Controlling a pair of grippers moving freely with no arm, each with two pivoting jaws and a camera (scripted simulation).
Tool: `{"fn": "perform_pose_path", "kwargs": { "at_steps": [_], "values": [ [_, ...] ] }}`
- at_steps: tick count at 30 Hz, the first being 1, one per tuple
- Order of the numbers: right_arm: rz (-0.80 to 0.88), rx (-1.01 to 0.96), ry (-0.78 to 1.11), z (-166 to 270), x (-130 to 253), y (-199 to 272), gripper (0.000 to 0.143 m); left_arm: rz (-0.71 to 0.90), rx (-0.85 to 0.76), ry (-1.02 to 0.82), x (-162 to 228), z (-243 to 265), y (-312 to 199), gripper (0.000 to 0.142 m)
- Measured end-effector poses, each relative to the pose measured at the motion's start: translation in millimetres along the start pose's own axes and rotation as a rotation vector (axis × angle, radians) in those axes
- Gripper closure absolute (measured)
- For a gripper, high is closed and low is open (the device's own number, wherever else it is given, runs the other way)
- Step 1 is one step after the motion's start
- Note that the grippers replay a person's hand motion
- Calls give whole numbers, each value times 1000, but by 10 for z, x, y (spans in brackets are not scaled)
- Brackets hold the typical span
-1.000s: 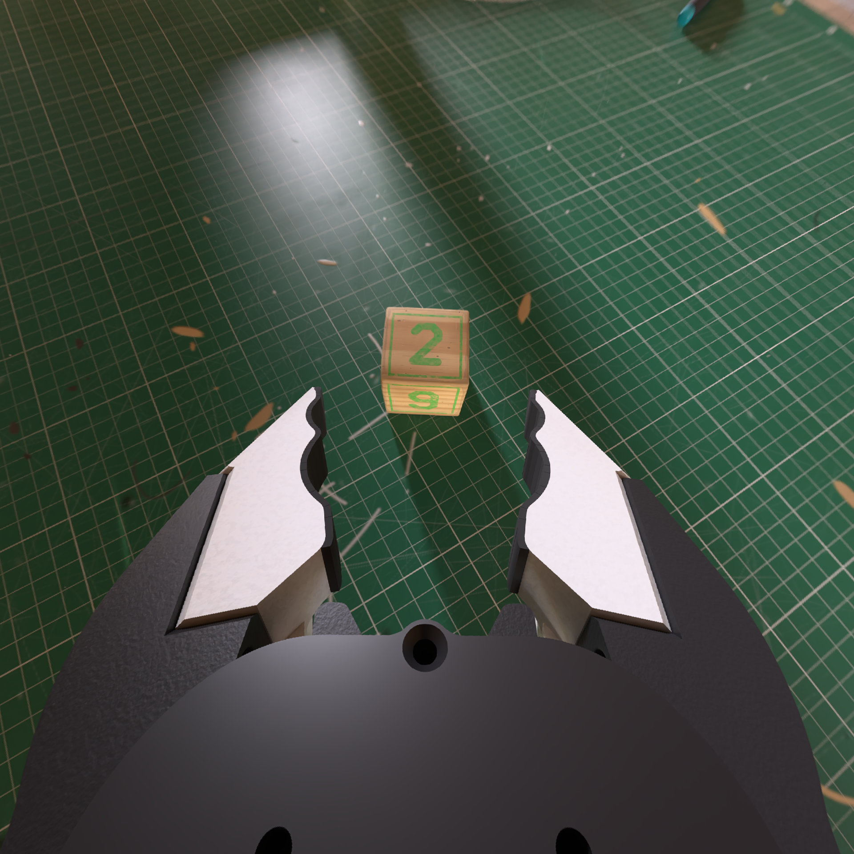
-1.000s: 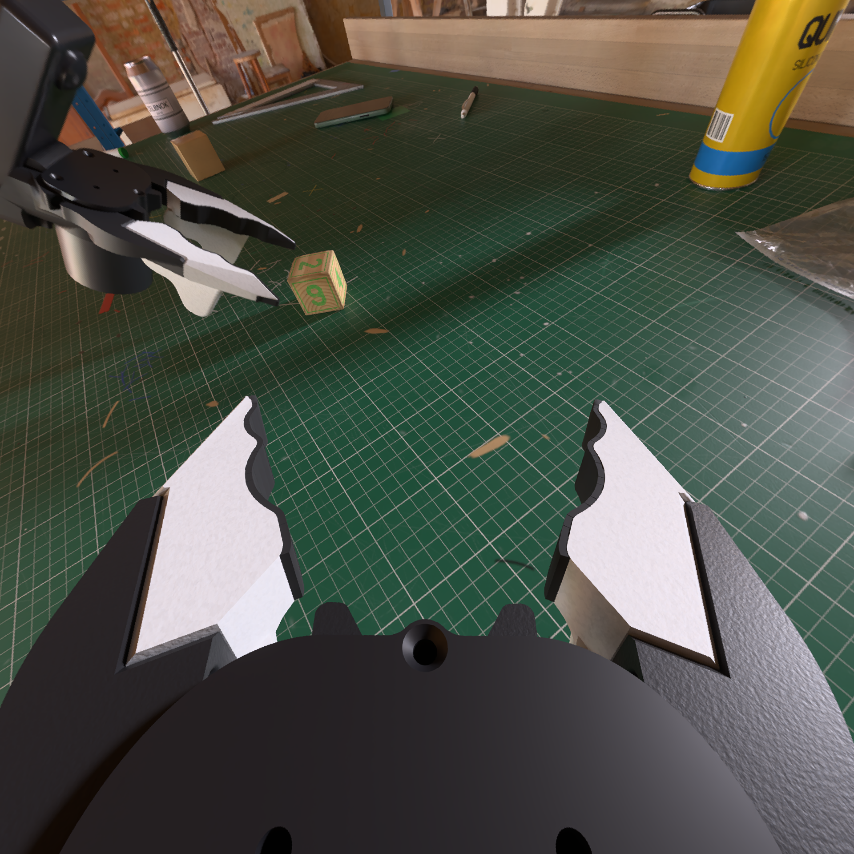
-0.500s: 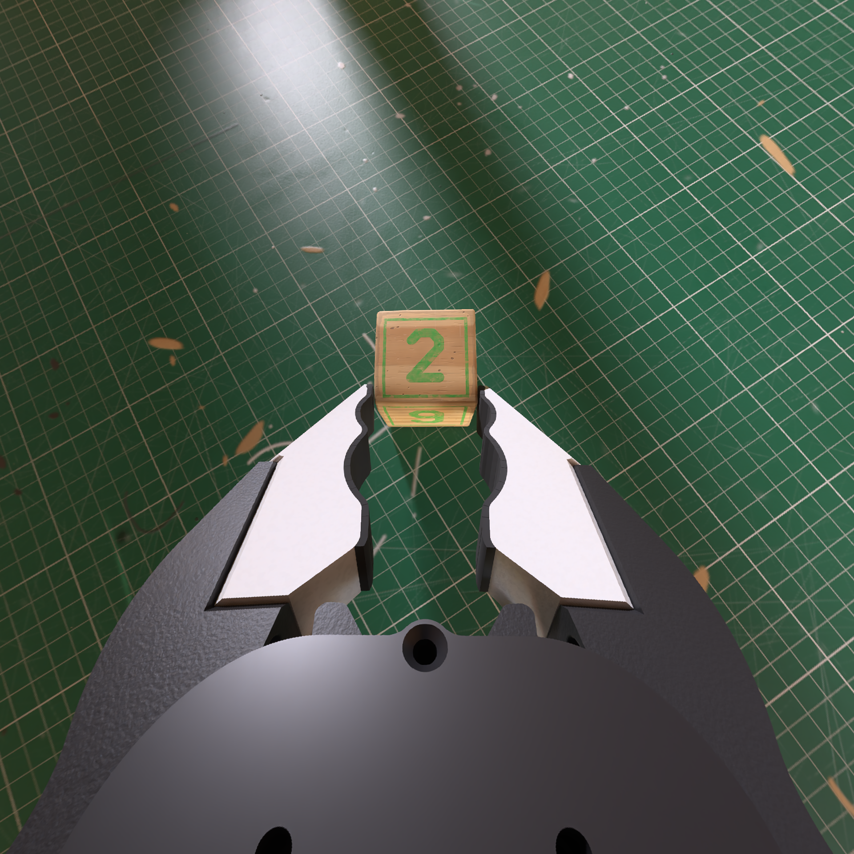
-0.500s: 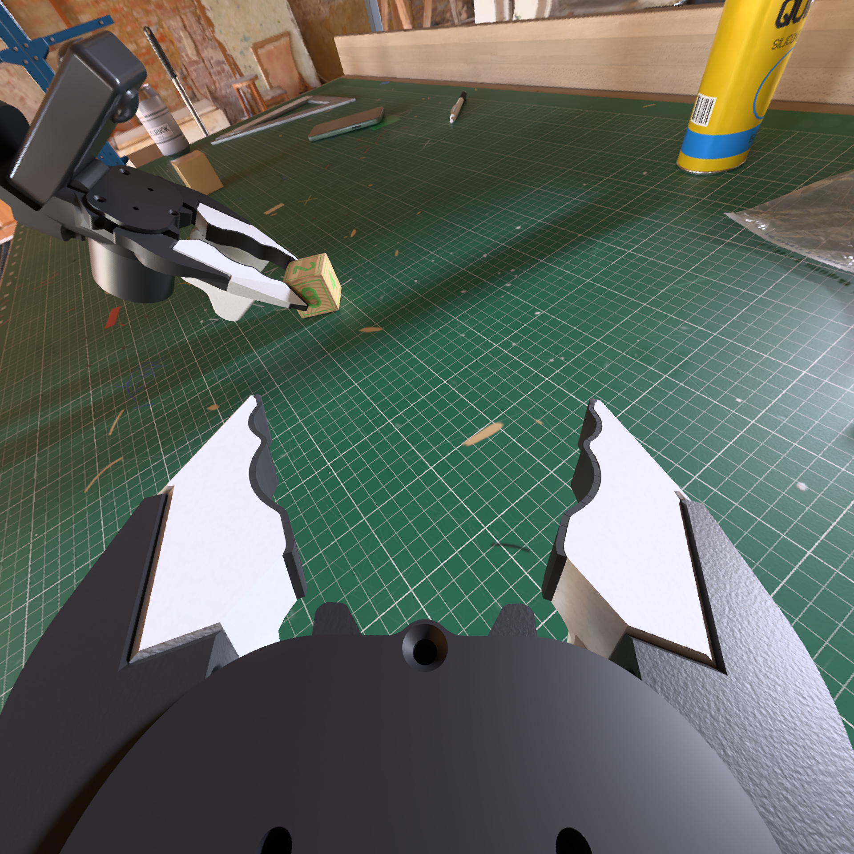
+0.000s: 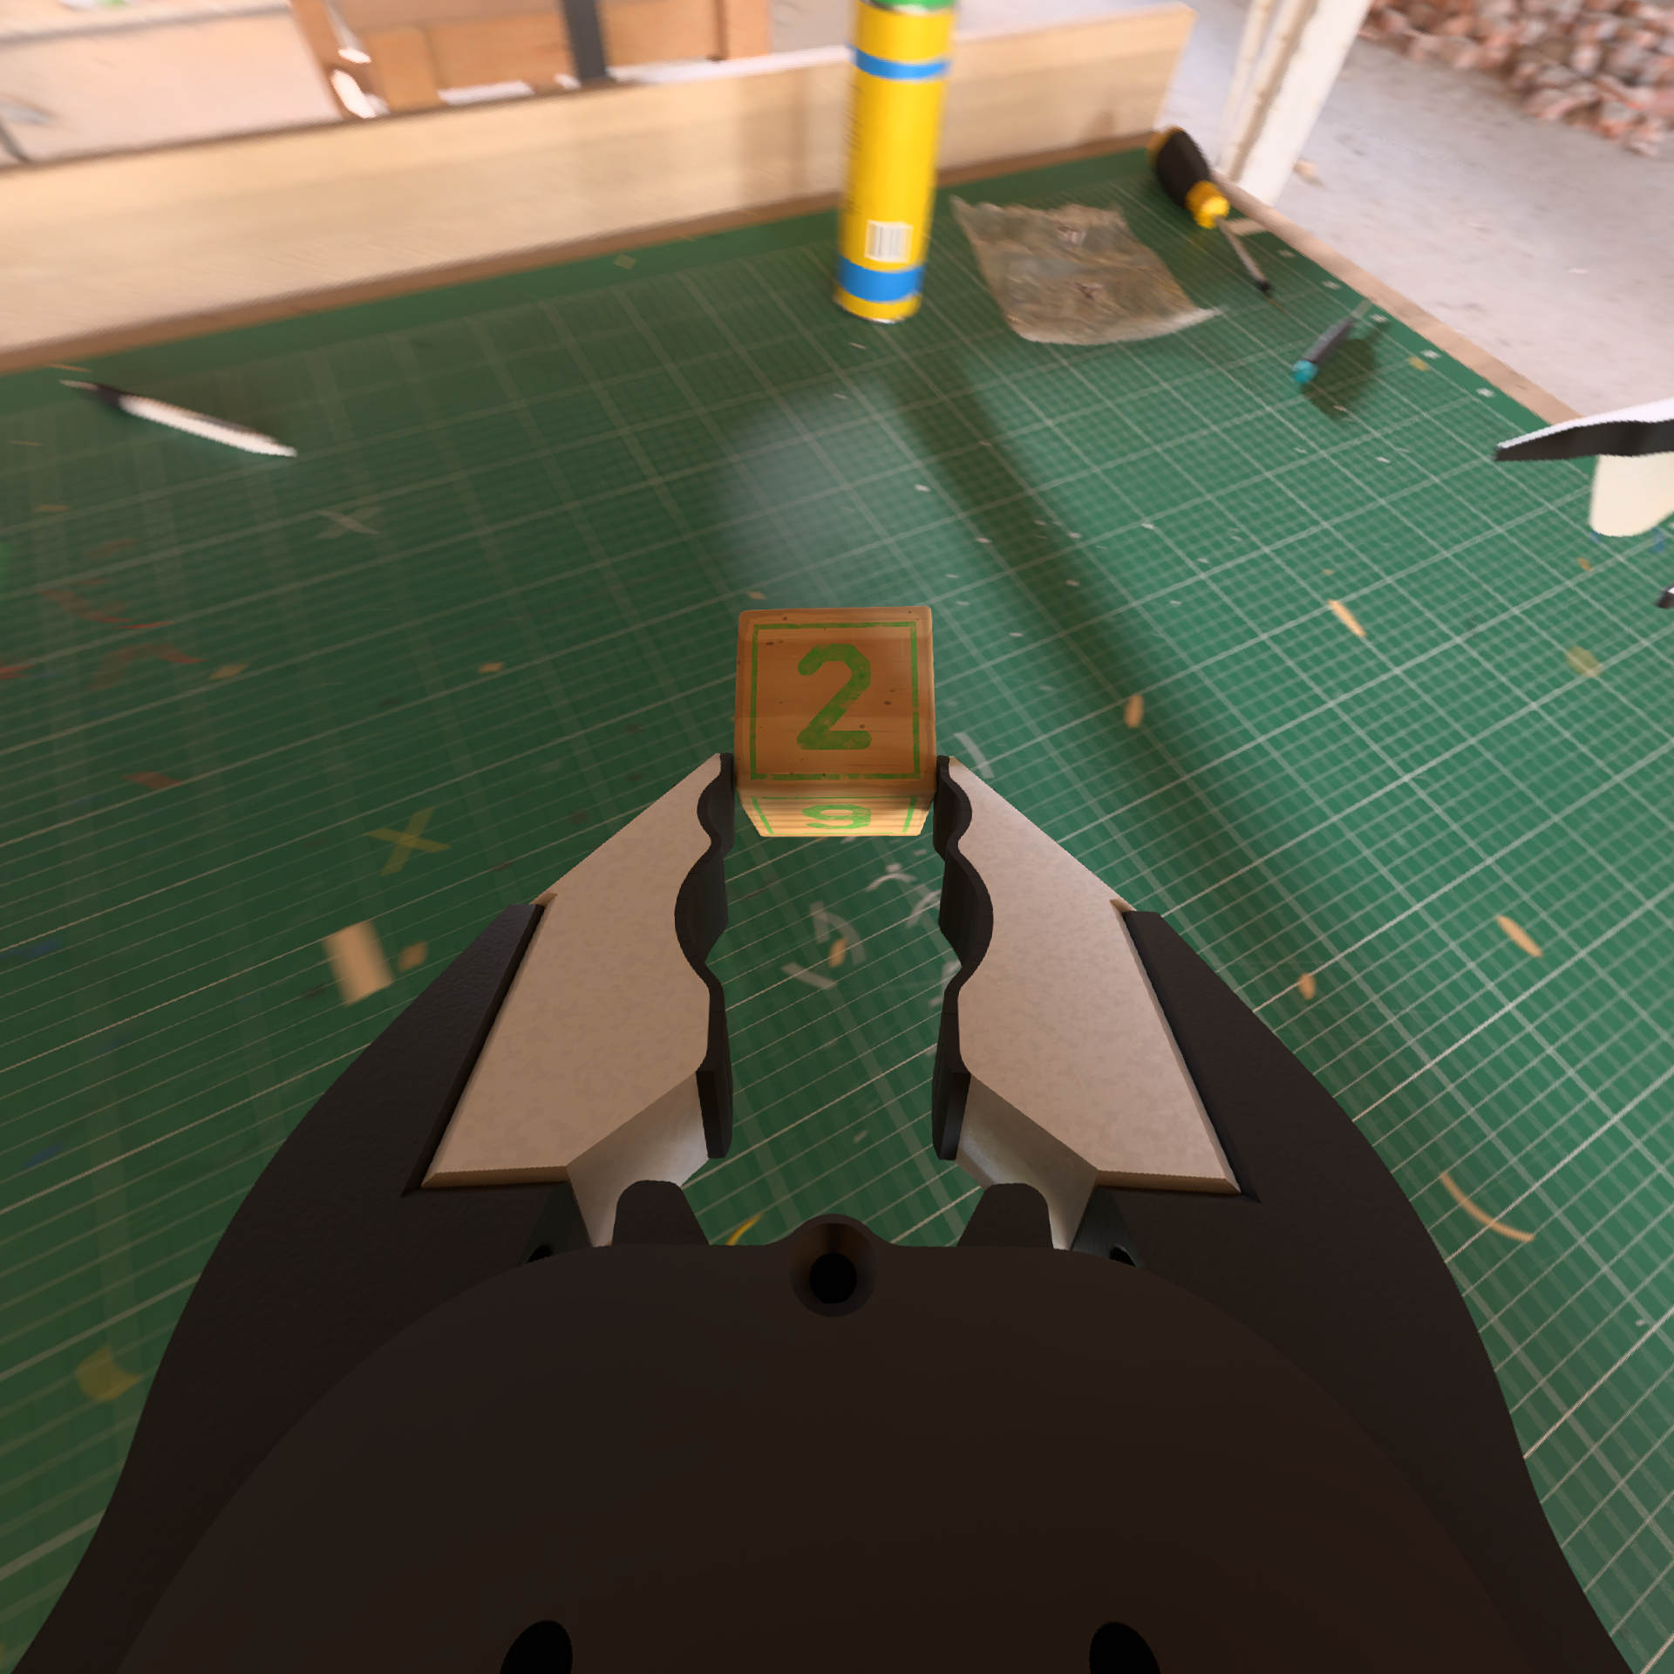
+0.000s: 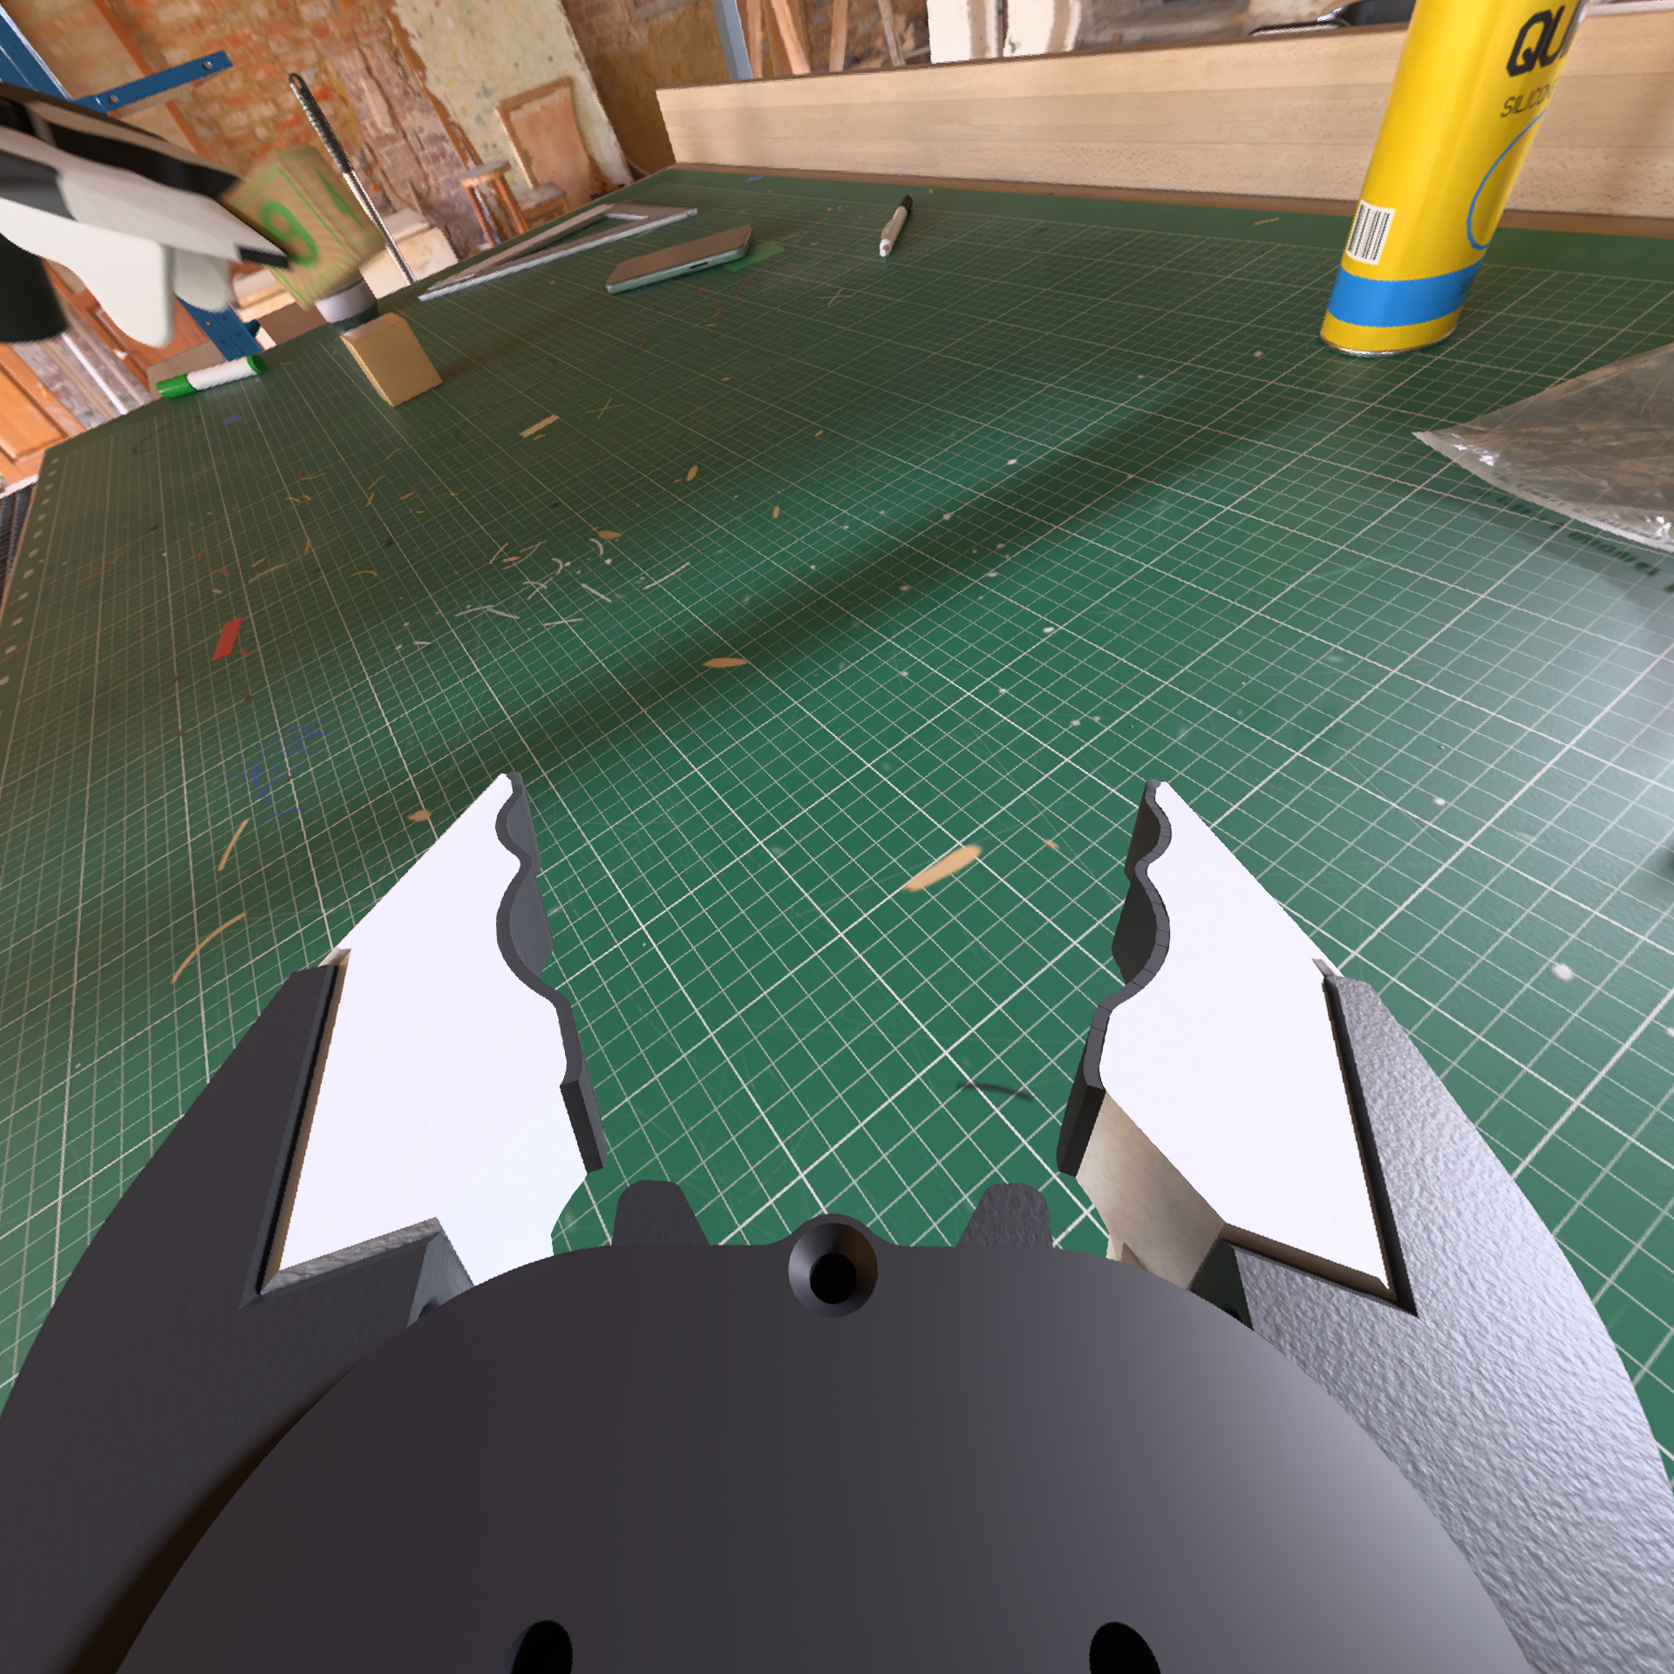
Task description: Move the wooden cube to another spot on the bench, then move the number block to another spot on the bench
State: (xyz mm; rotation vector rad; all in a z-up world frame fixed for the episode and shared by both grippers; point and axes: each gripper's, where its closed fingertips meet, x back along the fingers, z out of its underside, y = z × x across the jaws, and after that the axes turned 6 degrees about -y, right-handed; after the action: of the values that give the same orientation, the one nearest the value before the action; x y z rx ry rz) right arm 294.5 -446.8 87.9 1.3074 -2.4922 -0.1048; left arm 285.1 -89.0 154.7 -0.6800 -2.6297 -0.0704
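My left gripper point(image 5: 832, 786) is shut on the number block point(image 5: 833, 702), a wooden block with green digits, and holds it well above the green cutting mat point(image 5: 543, 562). The same gripper and block point(image 6: 303, 226) show blurred at the upper left of the right wrist view. The plain wooden cube point(image 6: 391, 357) sits on the mat near its far left edge. My right gripper point(image 6: 832, 790) is open and empty above the mat's middle; one of its fingers point(image 5: 1594, 439) shows at the right edge of the left wrist view.
A yellow tube point(image 5: 889, 163) stands near the back board point(image 5: 362, 208). A clear plastic bag point(image 5: 1073, 272), screwdriver point(image 5: 1196, 195), small blue-tipped tool point(image 5: 1324, 349), pen point(image 6: 895, 226), phone point(image 6: 679, 260), metal square point(image 6: 553, 249) and green marker point(image 6: 210, 376) lie around. Wood chips are scattered.
My left gripper has lifted the number block off the mat and tilted up, so the back board and tube now show. My right gripper has stayed open, shifting slightly.
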Motion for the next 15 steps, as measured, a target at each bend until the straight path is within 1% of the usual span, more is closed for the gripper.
{"fn": "perform_pose_path", "kwargs": {
  "at_steps": [5,10,13,15],
  "values": [
    [-18,9,6,-19,-78,52,14,-219,-13,-28,867,-91,795,99],
    [-31,14,2,-46,-142,91,14,-432,37,-12,1707,99,1604,99],
    [-36,16,12,-40,-197,112,14,-480,102,-14,2023,283,1974,99],
    [-44,17,19,-29,-236,135,14,-480,152,12,2090,451,2170,99]
  ]
}}
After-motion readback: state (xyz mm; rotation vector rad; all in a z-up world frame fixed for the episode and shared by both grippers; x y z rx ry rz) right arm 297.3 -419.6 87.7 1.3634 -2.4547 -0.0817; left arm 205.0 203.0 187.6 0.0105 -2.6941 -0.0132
